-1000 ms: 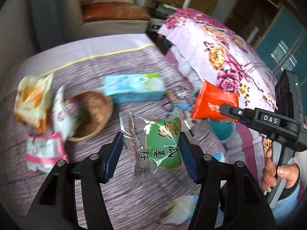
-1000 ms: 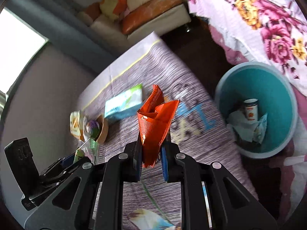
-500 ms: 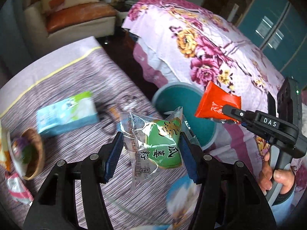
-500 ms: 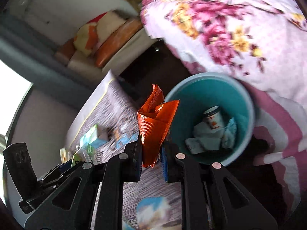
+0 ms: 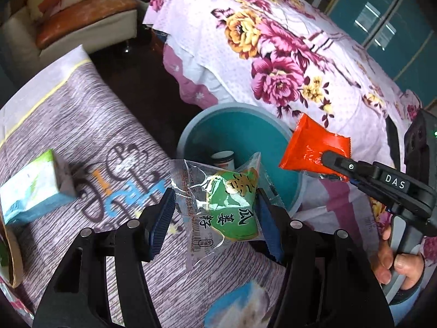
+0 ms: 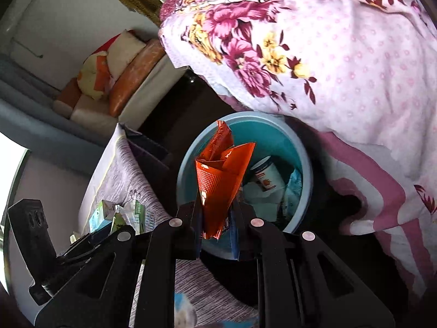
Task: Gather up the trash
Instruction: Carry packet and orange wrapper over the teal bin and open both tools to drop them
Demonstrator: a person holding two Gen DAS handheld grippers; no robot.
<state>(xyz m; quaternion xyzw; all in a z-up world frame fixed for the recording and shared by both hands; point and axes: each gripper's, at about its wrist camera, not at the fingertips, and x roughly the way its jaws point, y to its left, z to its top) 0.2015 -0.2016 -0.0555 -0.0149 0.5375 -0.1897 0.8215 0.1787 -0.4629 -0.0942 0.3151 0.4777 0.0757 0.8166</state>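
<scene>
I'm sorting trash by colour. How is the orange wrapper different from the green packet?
The orange wrapper is shiny, plain and see-nothing solid; the green packet is clear plastic with a green snack inside. The wrapper is pinched narrow and creased; the packet is held wide and puffy. Both are gripped near the blue bin.

**Bedroom surroundings**

A floral bedspread (image 5: 273, 63) in pink and white drapes over the bed. A sofa (image 5: 82, 24) with orange cushions stands behind. A blue-green box (image 5: 32, 188) lies on the striped purple tablecloth (image 5: 90, 125). Teal cabinets (image 5: 382, 22) fill one corner.
</scene>
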